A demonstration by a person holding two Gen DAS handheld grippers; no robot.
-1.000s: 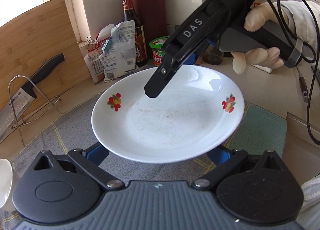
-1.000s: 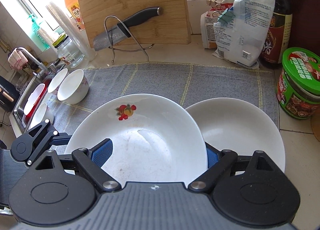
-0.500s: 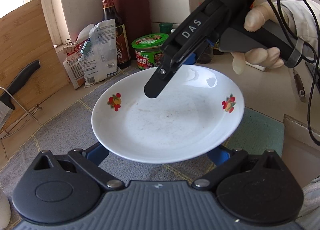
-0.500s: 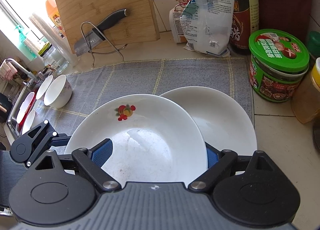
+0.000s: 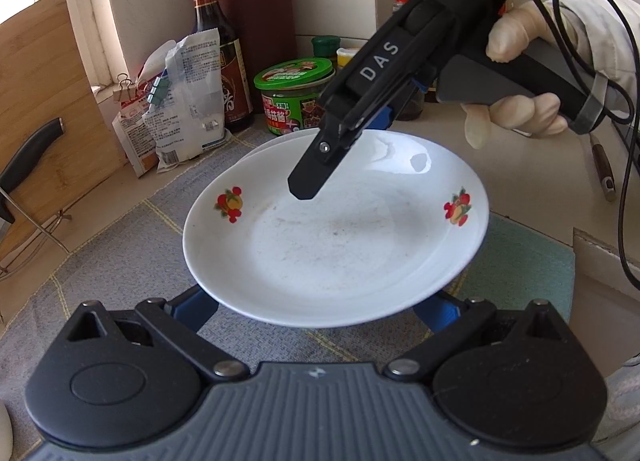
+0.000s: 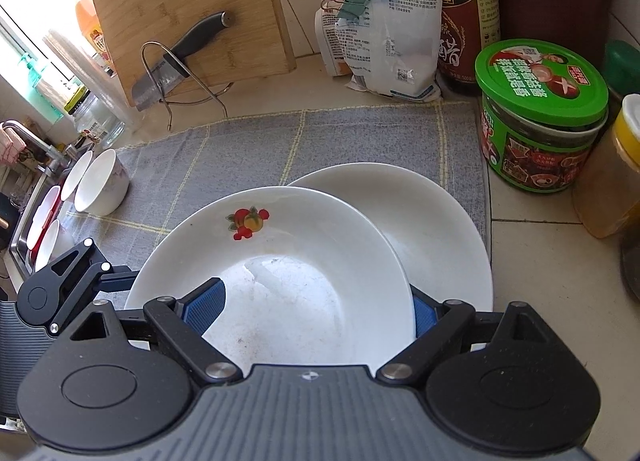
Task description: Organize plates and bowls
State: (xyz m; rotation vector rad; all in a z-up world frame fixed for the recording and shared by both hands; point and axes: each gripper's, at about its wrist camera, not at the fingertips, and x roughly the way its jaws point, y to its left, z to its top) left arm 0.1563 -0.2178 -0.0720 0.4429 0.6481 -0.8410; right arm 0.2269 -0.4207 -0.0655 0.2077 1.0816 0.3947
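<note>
My two grippers, left [image 5: 320, 307] and right [image 6: 308, 311], both clamp the fruit-print plate [image 5: 336, 237] by opposite rims, overlapping a plain plate [image 6: 432, 221]; bare grey mat [image 6: 240, 149] lies upper left.

text: "DAS" | on: right tool [image 5: 316, 177] body

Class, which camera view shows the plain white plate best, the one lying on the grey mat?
The right wrist view. There the plain white plate shows most of its inside, with only its near-left part covered by the fruit-patterned plate. In the left wrist view only a thin sliver of its rim peeks out behind the patterned plate.
</note>
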